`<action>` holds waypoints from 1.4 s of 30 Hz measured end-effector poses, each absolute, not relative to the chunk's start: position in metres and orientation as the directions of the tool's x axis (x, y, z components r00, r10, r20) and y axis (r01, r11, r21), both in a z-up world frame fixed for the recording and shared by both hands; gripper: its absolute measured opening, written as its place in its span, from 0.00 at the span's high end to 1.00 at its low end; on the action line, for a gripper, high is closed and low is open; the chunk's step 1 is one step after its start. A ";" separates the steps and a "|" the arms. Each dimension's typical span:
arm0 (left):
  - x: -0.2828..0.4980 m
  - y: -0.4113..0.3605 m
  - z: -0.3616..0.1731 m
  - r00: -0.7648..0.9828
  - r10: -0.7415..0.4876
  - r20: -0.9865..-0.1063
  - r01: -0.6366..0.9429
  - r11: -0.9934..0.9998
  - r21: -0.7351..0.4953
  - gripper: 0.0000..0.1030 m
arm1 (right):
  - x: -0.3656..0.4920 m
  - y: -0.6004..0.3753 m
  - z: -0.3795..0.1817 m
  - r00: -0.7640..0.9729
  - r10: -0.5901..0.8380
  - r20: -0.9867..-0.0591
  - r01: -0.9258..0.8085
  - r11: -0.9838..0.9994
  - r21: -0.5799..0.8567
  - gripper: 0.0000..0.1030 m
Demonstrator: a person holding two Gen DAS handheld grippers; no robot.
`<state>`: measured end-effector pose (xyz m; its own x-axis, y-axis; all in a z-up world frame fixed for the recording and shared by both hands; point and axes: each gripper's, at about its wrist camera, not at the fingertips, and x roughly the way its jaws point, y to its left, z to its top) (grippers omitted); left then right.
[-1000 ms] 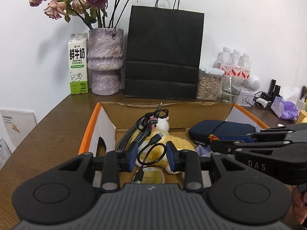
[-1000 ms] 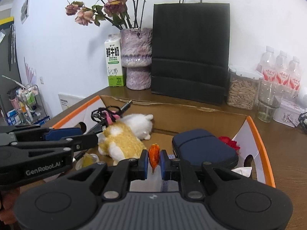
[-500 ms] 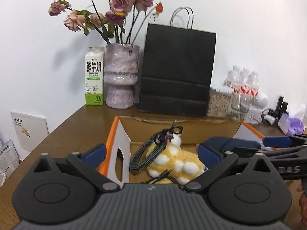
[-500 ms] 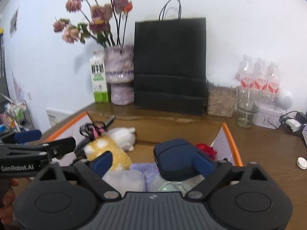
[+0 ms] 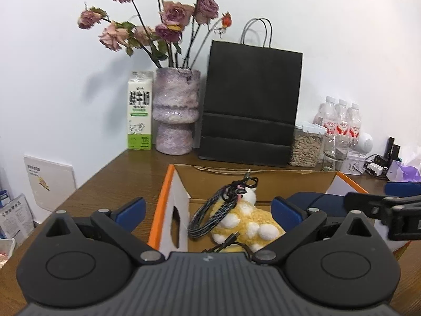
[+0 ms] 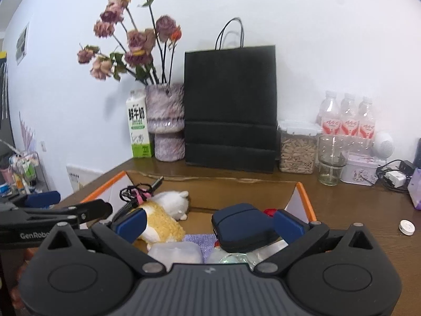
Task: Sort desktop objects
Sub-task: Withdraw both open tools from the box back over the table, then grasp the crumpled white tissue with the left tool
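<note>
Bench: brown wood bench (image 5: 126, 181) against a white wall, with a vase (image 5: 175, 110), milk carton (image 5: 140, 110) and black paper bag (image 5: 251, 102) at the back.
Box: open cardboard box (image 5: 168, 184) with orange edges — it holds the plush toy (image 5: 247, 218), braided cable (image 5: 210, 210) and navy case (image 6: 240, 223).
Left claw (image 5: 208, 208): spread wide, holding nothing, above the box's near-left corner.
Right claw (image 6: 208, 221): opening, nothing pressed between its pads.
Loose item: small white disc (image 6: 406, 227) on the bench, right of the box.
Doing it well: likely a release step — lift both claws clear of the cable loops before reaching out.
</note>
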<state>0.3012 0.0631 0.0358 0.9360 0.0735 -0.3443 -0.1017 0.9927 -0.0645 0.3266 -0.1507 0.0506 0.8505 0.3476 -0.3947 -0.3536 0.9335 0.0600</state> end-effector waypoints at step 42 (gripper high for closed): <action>0.198 0.019 -0.020 0.812 0.045 -0.582 -0.015 0.998 0.056 0.28 | 0.193 -0.184 -0.016 0.739 0.309 -0.599 -0.360 0.932 0.037 0.00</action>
<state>0.1979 0.0191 -0.0201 0.8122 0.0448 -0.5816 -0.0151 0.9983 0.0558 0.1929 -0.1844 -0.0157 0.7390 0.3091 -0.5985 -0.3597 0.9323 0.0374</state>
